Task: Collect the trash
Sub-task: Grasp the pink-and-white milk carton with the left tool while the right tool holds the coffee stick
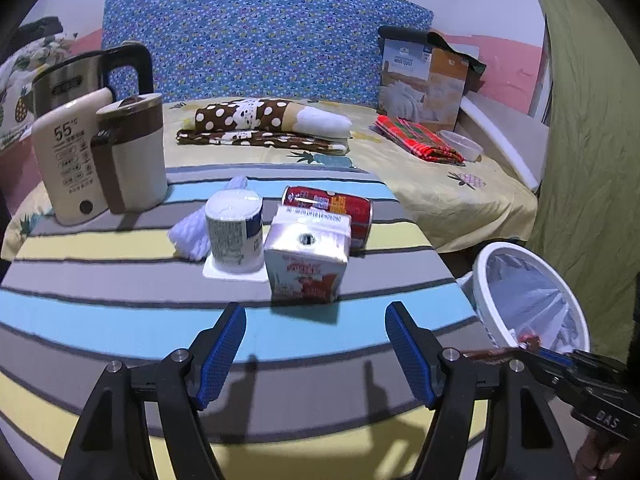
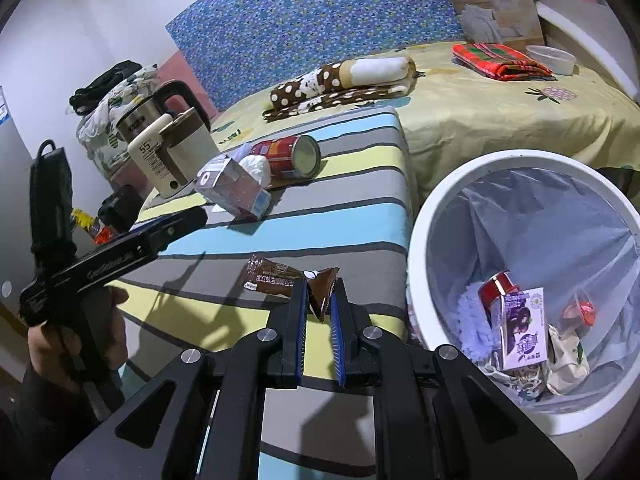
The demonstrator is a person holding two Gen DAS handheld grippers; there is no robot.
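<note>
One crinkled brown wrapper [image 2: 280, 280] pinched in right hand-held gripper [image 2: 319, 300]; left [image 1: 316, 332] gapes empty.

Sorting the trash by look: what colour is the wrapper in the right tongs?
Brown wrapper, seen best from the right wrist.

Left hand-held gripper [image 1: 316, 344]: jaws wide apart, nothing between them, angled down over the counter [image 1: 120, 312]. Right hand-held gripper [image 2: 319, 300]: jaws nearly closed, pinching a brown wrapper [image 2: 280, 280], at the counter's edge. Left hand [image 2: 76, 336]: wrapped round its handle.
</note>
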